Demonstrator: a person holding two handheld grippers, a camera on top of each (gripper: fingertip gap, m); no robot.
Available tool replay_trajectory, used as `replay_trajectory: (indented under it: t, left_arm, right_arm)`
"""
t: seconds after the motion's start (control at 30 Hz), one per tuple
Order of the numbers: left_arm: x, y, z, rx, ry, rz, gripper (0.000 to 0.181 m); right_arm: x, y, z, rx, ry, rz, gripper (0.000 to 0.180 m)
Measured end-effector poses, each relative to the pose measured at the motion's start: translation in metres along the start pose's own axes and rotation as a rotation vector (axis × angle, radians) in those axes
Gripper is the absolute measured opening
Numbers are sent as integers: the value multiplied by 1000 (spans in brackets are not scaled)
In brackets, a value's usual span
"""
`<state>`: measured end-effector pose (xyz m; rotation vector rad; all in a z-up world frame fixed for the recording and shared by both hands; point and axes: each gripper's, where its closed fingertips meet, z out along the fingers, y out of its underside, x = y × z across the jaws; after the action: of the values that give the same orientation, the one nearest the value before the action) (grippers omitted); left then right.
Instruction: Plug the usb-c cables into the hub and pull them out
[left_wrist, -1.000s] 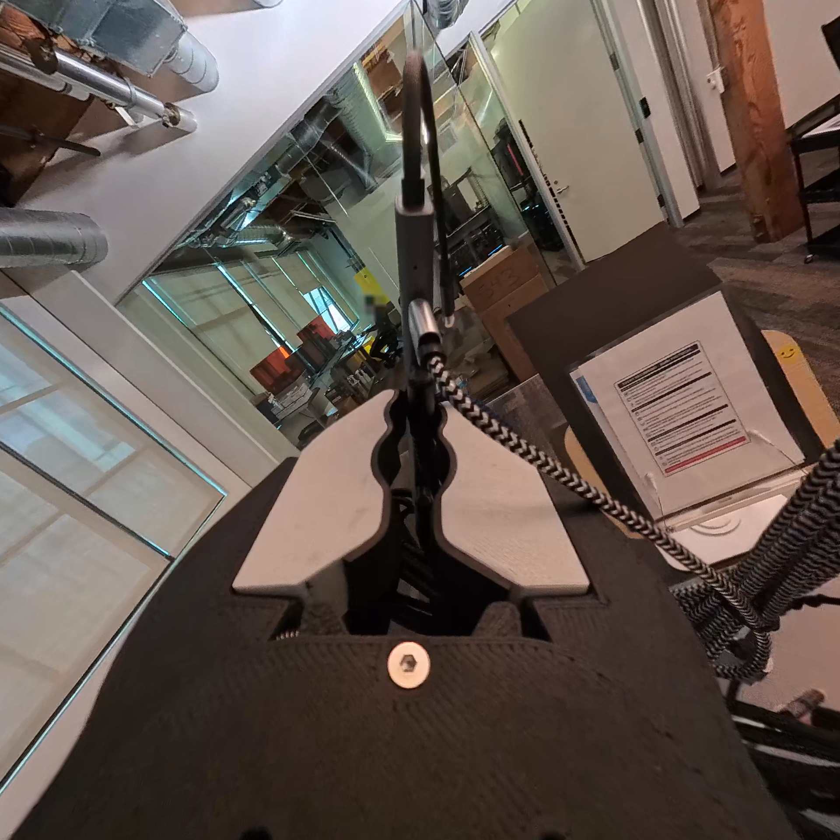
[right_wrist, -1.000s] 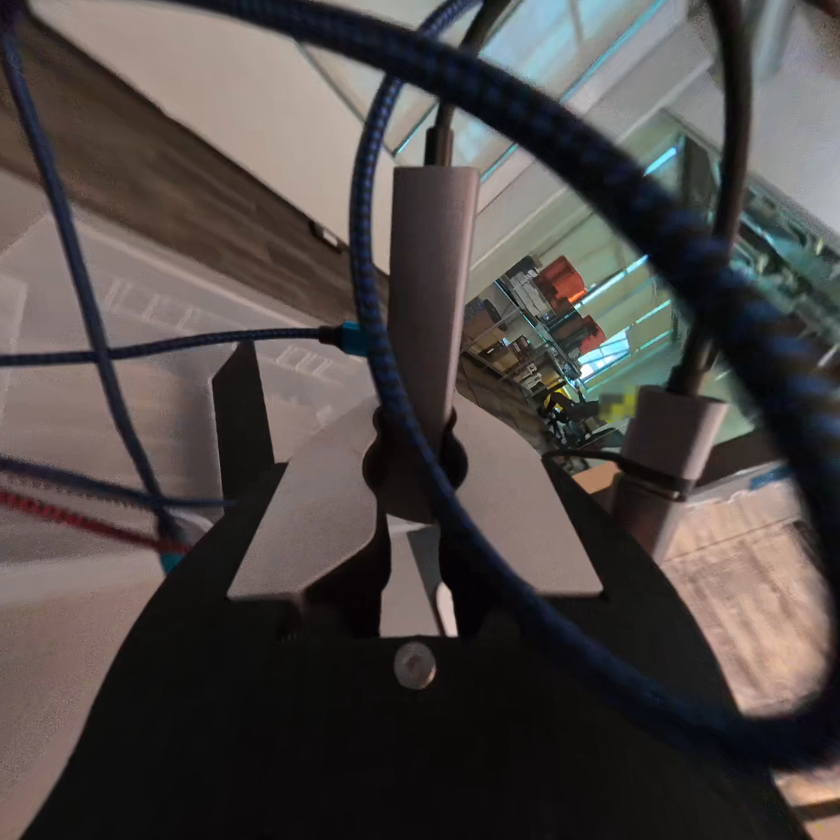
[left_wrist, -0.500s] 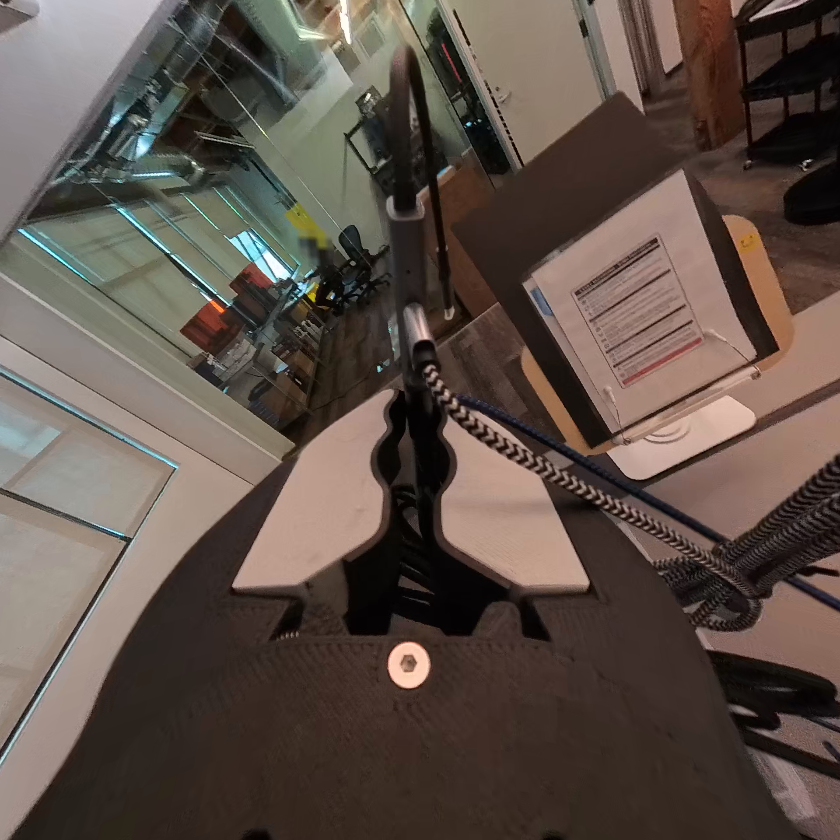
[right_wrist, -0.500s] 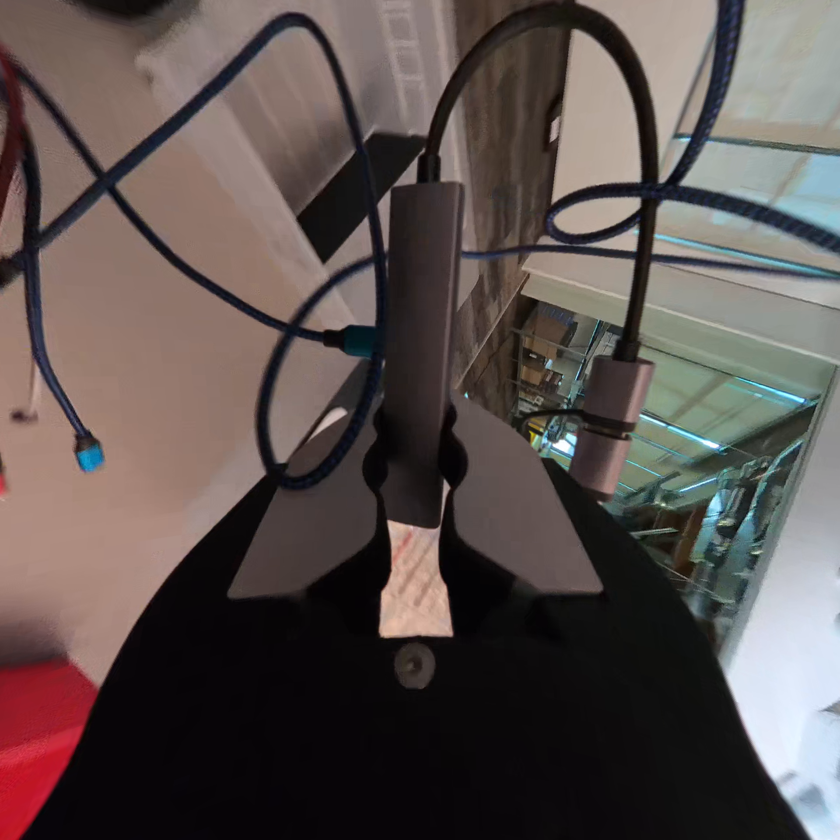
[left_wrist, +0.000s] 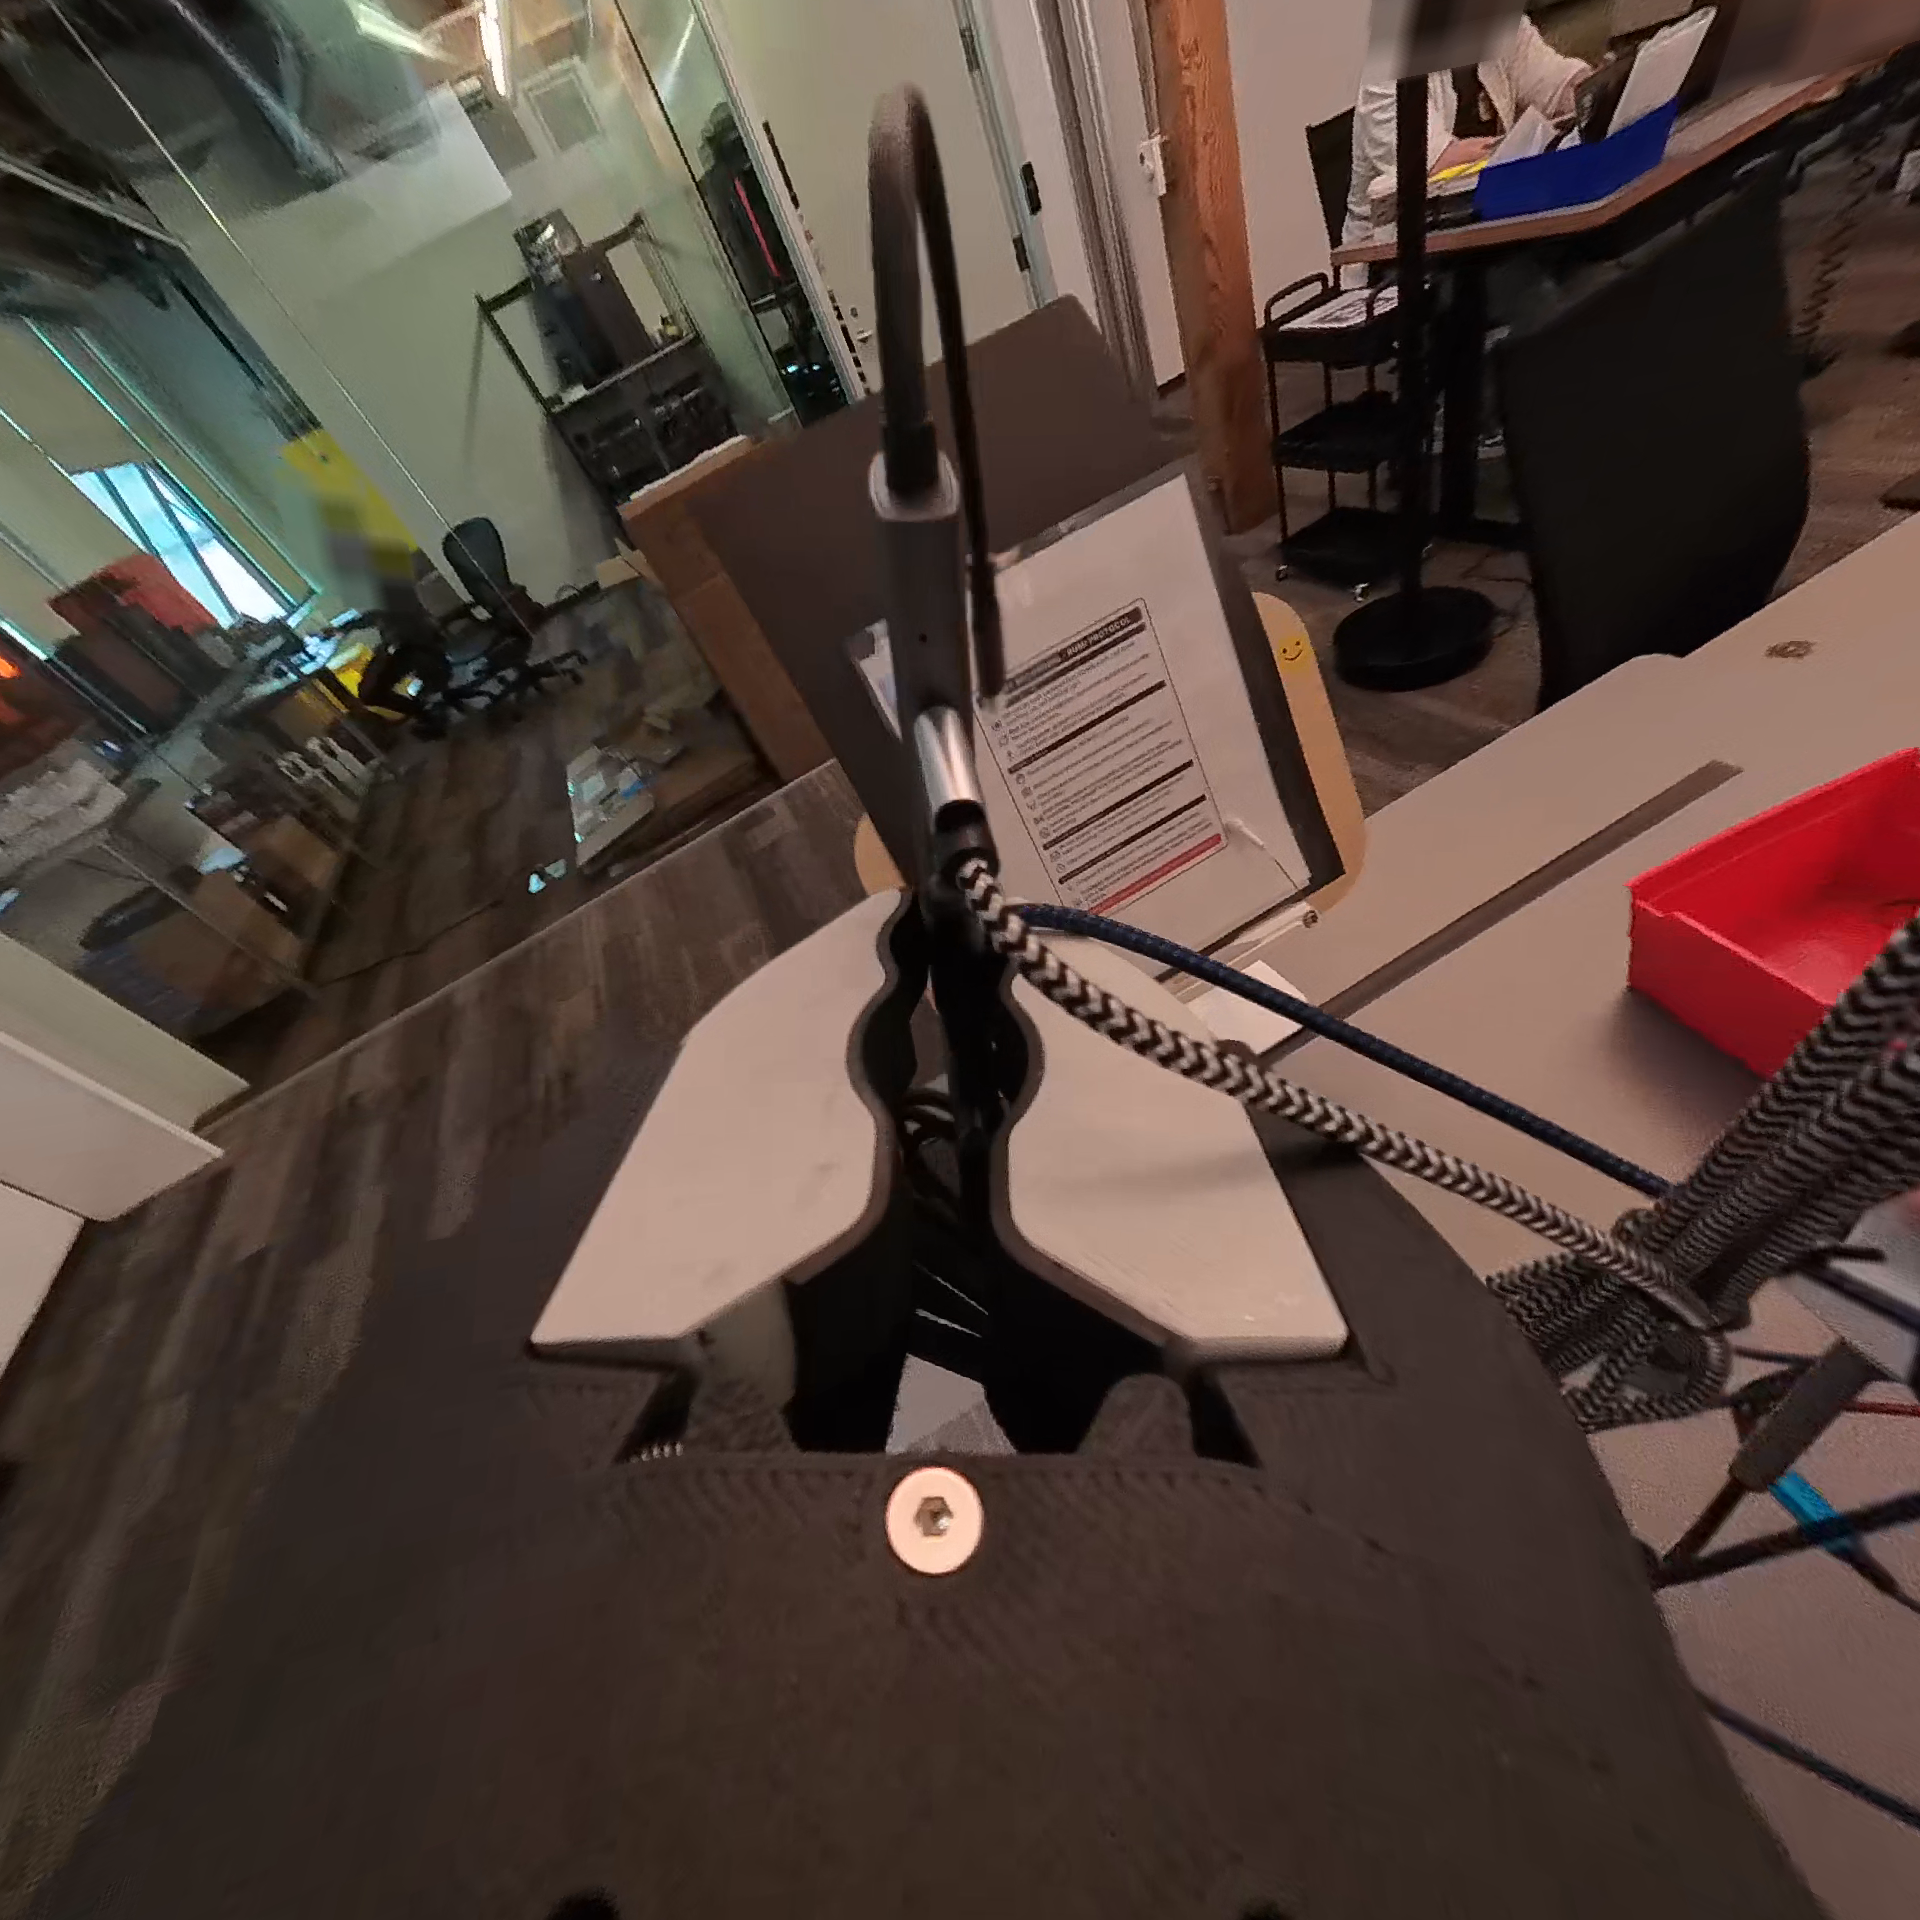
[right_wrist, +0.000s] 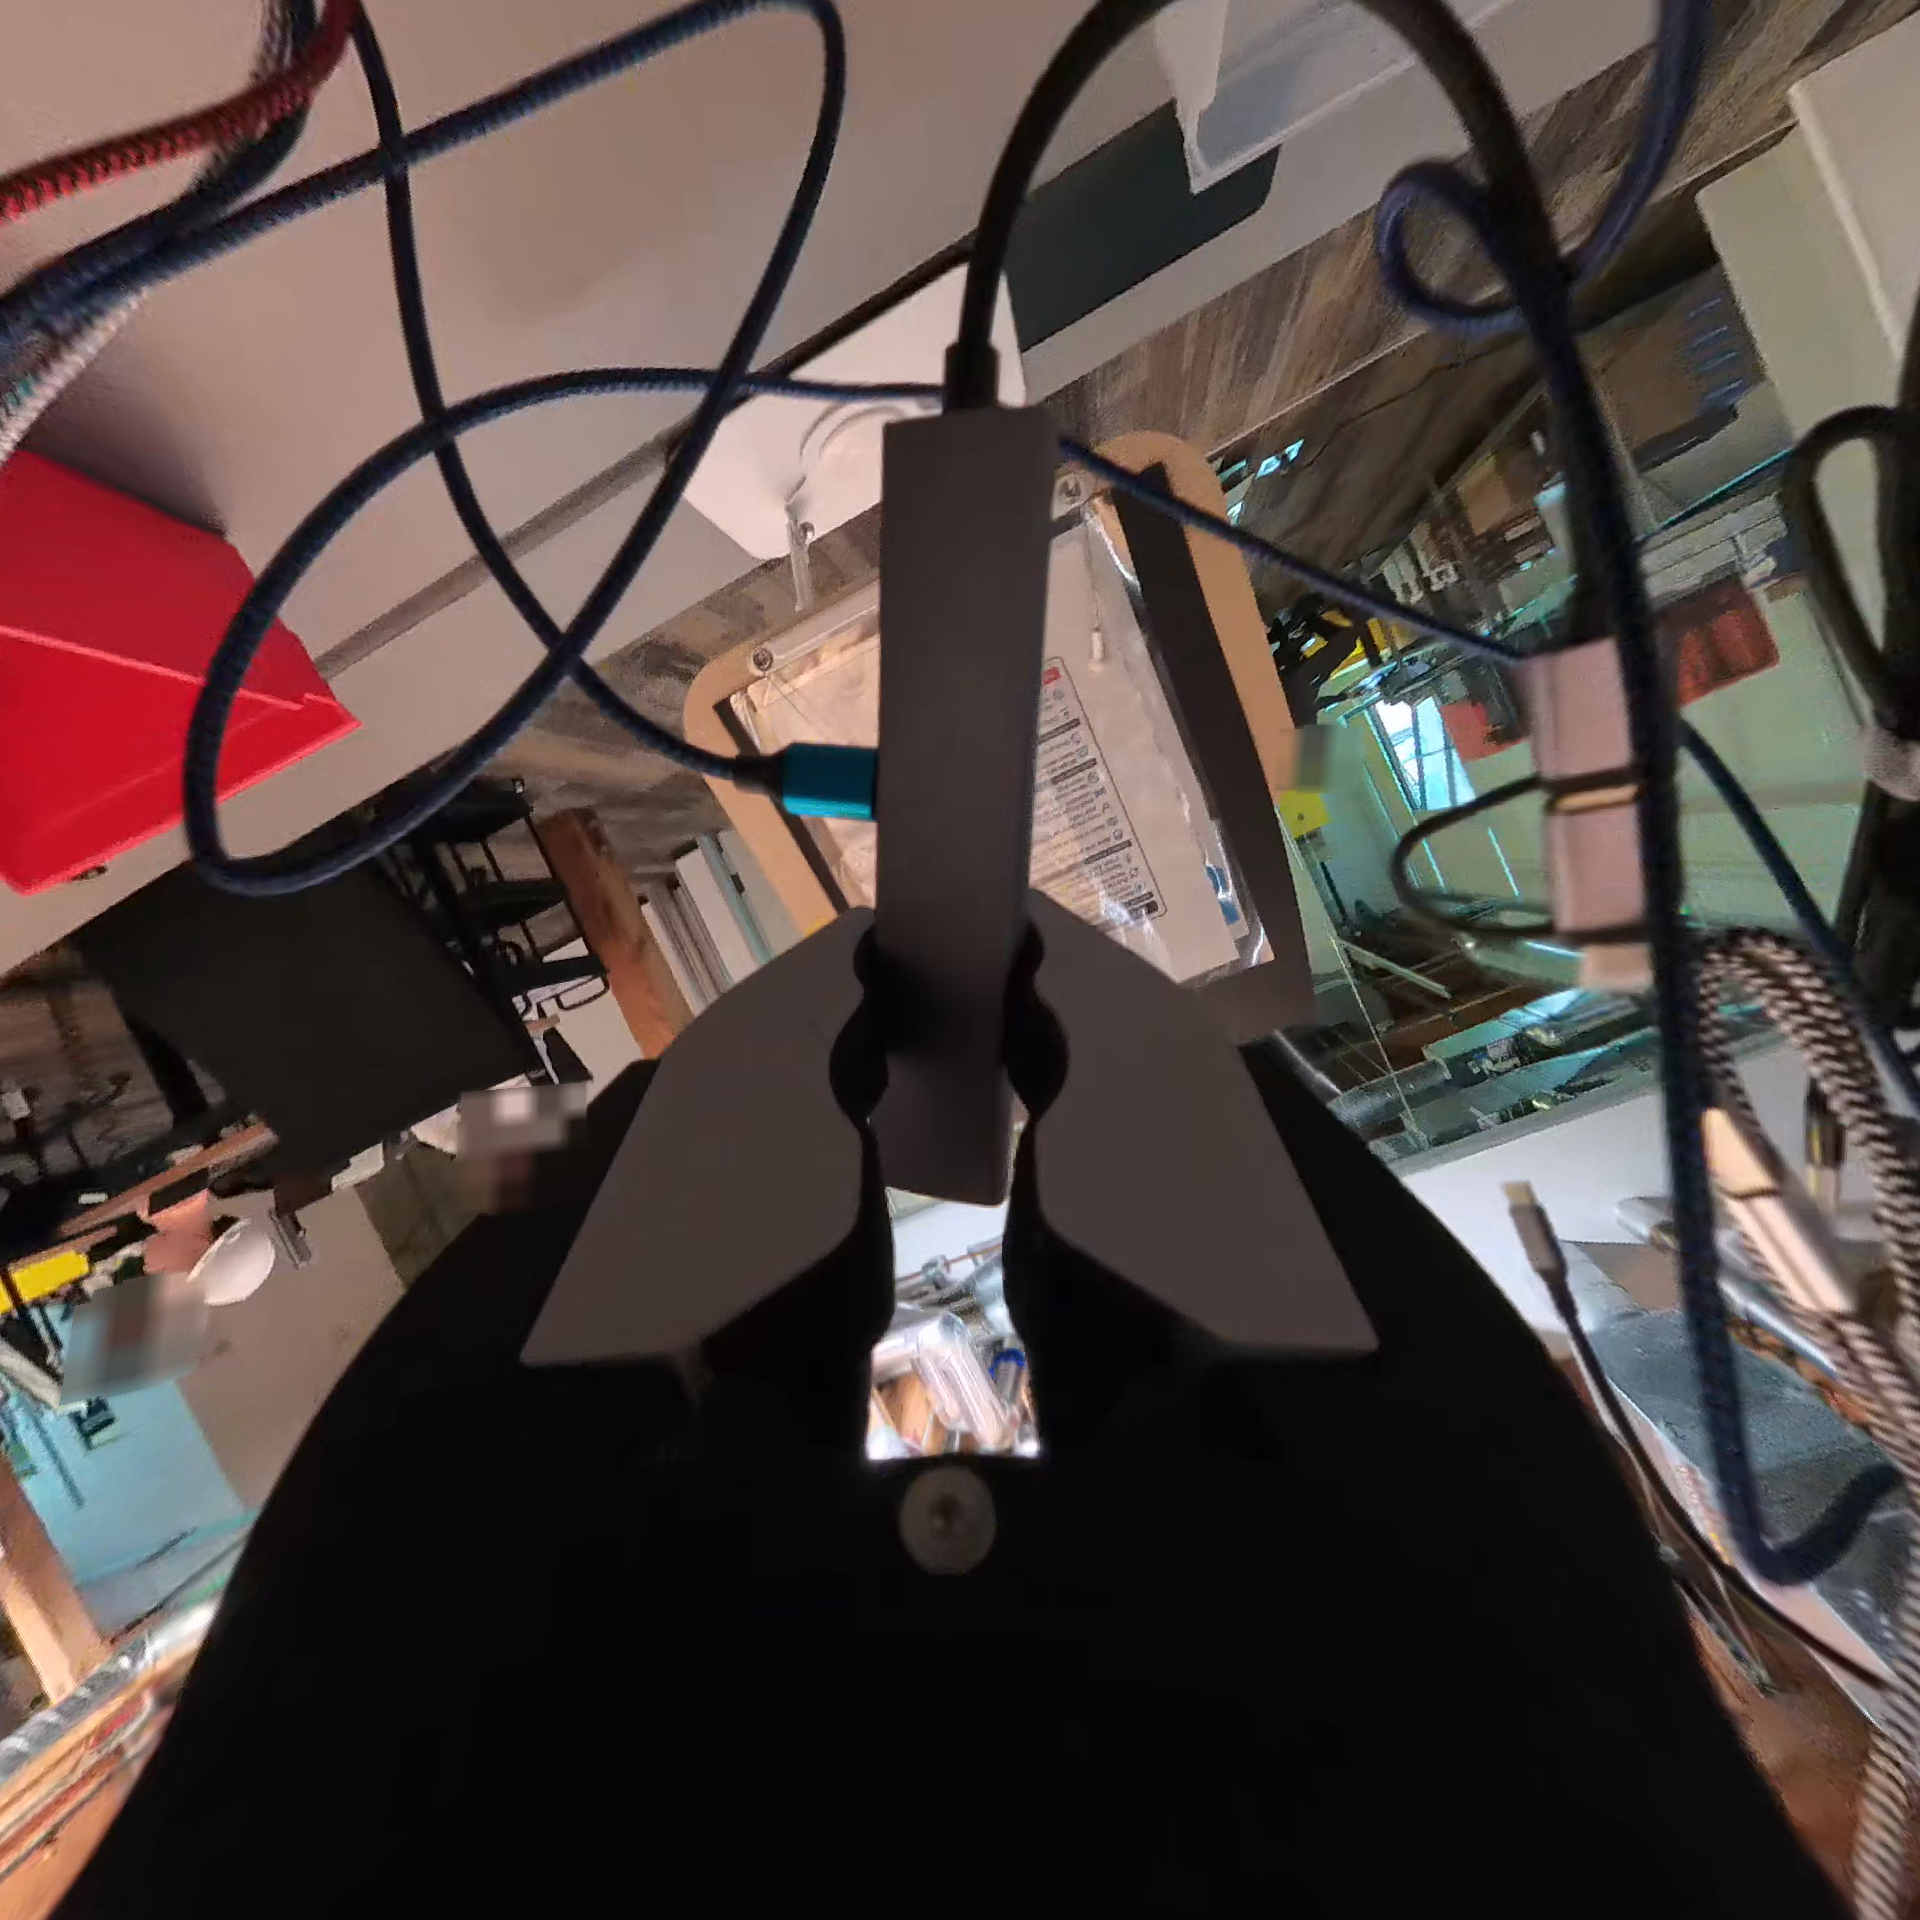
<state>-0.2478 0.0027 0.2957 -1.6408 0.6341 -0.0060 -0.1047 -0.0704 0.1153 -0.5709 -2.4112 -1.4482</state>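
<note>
While both grippers clamp, right fingers (right_wrist: 951, 1049) hold one grey hub (right_wrist: 958, 727), left fingers (left_wrist: 940, 935) one zebra-braided cable (left_wrist: 1164, 1049).

My left wrist camera looks level along its fingers, close to the hub (left_wrist: 914, 582). My right wrist camera sees it rolled upside down. Both catch the far red bin (left_wrist: 1787, 925).

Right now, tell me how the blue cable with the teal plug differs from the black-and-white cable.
Colour: the blue cable has a teal plug; the black-and-white cable has a silver one. Grip: the left gripper clamps the black-and-white cable; no gripper holds the blue cable, which sits plugged into the hub. Both are braided.
</note>
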Motion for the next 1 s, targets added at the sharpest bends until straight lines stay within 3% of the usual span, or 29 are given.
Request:
replay_trajectory:
  t: [0.27, 0.63, 1.0]
  left_arm:
    - [-30, 10, -7, 37, -32, -84, 10]
    - [-81, 23, -35, 92, -45, -263, 10]
    - [-107, 14, -71, 146, -79, -289, 10]
  right_arm:
    - [-15, -2, -4, -47, -58, -74, 20]
    - [-37, 38, -6, -183, -45, -185, 20]
    - [-104, 81, 11, -206, -166, -44, 20]
